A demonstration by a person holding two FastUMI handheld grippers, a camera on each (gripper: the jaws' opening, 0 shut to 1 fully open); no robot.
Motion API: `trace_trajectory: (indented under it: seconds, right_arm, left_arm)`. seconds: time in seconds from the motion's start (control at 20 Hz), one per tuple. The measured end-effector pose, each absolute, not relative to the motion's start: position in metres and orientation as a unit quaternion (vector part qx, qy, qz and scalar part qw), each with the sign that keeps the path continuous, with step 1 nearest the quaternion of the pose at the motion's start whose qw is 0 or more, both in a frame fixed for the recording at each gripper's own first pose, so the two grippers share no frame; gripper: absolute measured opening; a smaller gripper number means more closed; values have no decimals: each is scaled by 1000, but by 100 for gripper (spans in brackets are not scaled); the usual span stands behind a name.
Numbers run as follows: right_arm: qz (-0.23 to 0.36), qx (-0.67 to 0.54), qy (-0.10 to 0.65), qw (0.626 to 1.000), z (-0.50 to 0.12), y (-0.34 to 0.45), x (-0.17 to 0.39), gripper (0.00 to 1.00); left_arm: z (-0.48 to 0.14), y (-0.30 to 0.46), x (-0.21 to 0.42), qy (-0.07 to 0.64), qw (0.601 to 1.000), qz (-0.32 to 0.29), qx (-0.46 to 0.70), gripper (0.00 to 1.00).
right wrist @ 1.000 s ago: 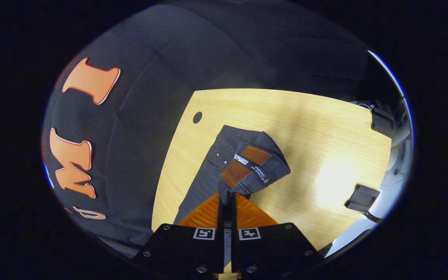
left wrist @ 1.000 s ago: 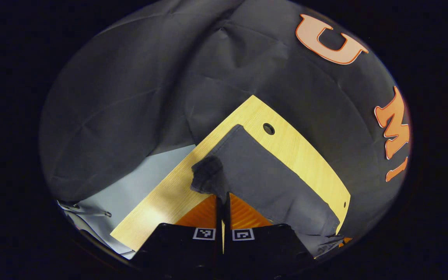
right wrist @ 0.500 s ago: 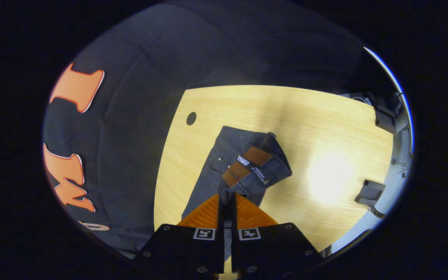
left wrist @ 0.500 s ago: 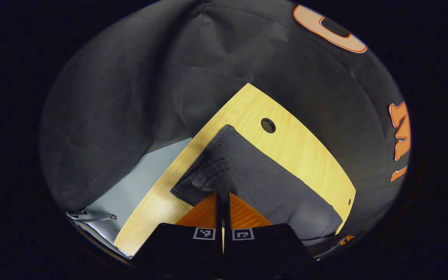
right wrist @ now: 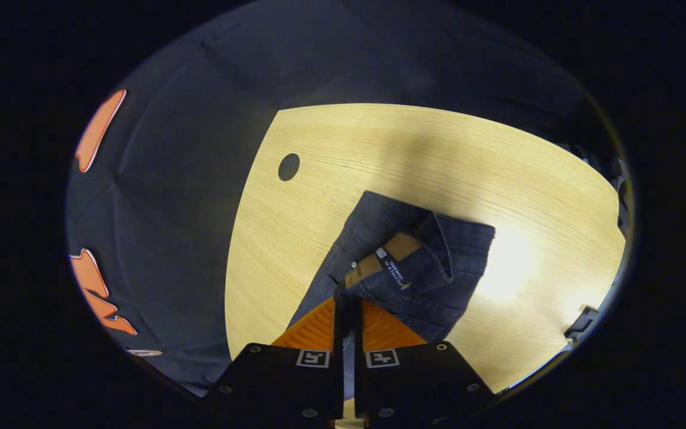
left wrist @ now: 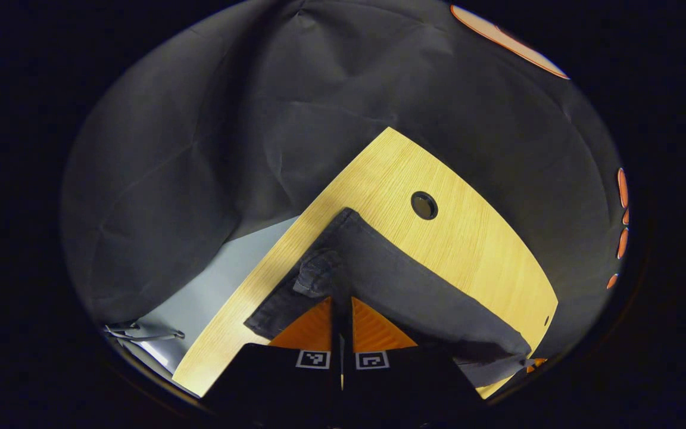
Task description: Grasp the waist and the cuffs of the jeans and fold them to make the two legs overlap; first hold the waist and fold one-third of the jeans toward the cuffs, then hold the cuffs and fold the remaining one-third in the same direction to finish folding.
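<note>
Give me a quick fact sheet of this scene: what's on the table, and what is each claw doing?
surface: wooden table with a round hole
item: dark jeans lying on the table
left gripper: shut on a cuff of the jeans
right gripper: shut on the waist, brown patch showing
cuff end: lies near the table's edge, beside the hole
waist end: bunched and partly folded over itself
fold stage: legs look overlapped; the thirds are not yet folded
</note>
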State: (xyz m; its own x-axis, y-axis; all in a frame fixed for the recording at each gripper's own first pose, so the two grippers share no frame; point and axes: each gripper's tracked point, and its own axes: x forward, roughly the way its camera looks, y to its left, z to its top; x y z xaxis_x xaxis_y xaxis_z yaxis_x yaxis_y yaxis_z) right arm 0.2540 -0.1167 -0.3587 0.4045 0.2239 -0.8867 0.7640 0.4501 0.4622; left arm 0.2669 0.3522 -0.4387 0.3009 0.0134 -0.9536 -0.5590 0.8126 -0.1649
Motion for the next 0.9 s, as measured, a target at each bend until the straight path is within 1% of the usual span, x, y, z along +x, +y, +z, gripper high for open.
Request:
trace_trajectory:
  seconds: [0.15, 0.25, 0.35, 0.4, 0.45, 0.5, 0.55, 0.6, 0.65, 0.7, 0.75, 0.8, 0.85, 0.9]
  right_arm:
    - [-207, 493, 521, 665, -372, -113, 265, 7]
    - [-208, 493, 531, 657, -377, -111, 268, 8]
    - [-210, 510, 534, 641, -378, -108, 271, 7]
    - [-209, 516, 533, 637, -377, -109, 271, 8]
    - [-200, 525, 525, 639, -372, -109, 276, 8]
    - [-188, 536, 506, 649, -365, -110, 286, 13]
    - [-178, 548, 481, 661, -356, -114, 298, 14]
    - [-176, 551, 461, 673, -344, -123, 303, 14]
    - [-182, 545, 451, 683, -342, -132, 304, 18]
    - [-190, 533, 453, 690, -342, -138, 294, 29]
    - [-190, 519, 459, 696, -345, -141, 285, 22]
    - [-188, 502, 468, 703, -345, -142, 275, 33]
    - [-185, 482, 476, 712, -347, -142, 266, 43]
    - [-182, 467, 484, 717, -348, -142, 257, 69]
  left_arm:
    - [-445, 353, 277, 563, 766, 191, -243, 1]
    - [-448, 352, 285, 564, 773, 181, -228, 1]
    - [-450, 349, 294, 559, 781, 180, -213, 1]
    - [-450, 351, 301, 554, 785, 183, -208, 3]
    - [-445, 356, 302, 548, 788, 193, -202, 12]
    - [-444, 360, 306, 538, 794, 201, -200, 20]
    - [-443, 364, 307, 532, 797, 215, -190, 28]
    - [-437, 366, 311, 522, 803, 219, -185, 31]
    - [-433, 366, 310, 520, 805, 221, -181, 48]
    - [-422, 364, 312, 515, 810, 216, -179, 65]
    - [-415, 357, 311, 514, 813, 212, -175, 82]
    - [-408, 350, 315, 502, 823, 202, -170, 85]
    - [-405, 348, 318, 494, 833, 198, -153, 94]
    - [-397, 343, 324, 480, 846, 188, -135, 98]
